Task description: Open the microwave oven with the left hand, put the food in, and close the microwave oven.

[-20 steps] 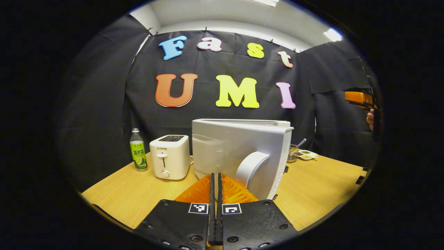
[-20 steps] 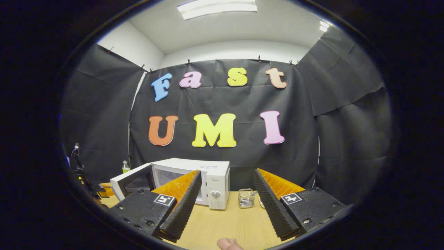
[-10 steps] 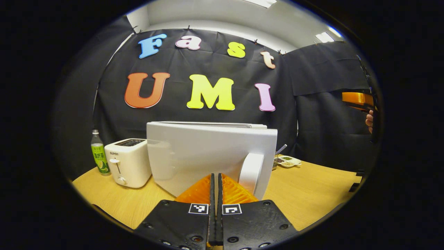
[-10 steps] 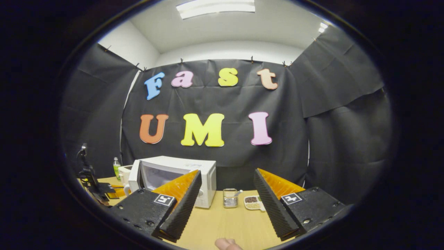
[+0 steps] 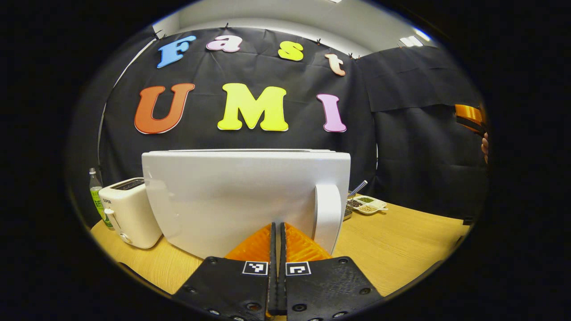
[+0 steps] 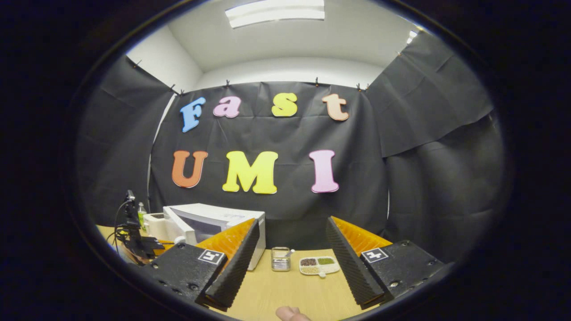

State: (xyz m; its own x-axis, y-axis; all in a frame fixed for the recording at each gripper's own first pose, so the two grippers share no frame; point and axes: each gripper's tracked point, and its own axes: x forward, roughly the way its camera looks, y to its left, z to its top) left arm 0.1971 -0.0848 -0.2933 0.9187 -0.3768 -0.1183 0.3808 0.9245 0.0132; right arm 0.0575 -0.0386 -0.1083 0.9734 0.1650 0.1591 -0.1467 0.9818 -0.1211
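Your left tool (image 5: 276, 232) has its fingers pressed together with nothing between them, nosed up against the white door (image 5: 241, 196) of the microwave oven (image 6: 214, 225) on the surface (image 5: 401, 240). The door looks close to shut, though from this angle you can't be sure it has latched. It is a rigid, hinged panel that swings lightly; take it by the curved handle (image 5: 328, 214) just right of your tips. Your right tool (image 6: 290, 243) is spread wide and empty, well back, facing the food tray (image 6: 319, 265) beside a small jar (image 6: 280, 258).
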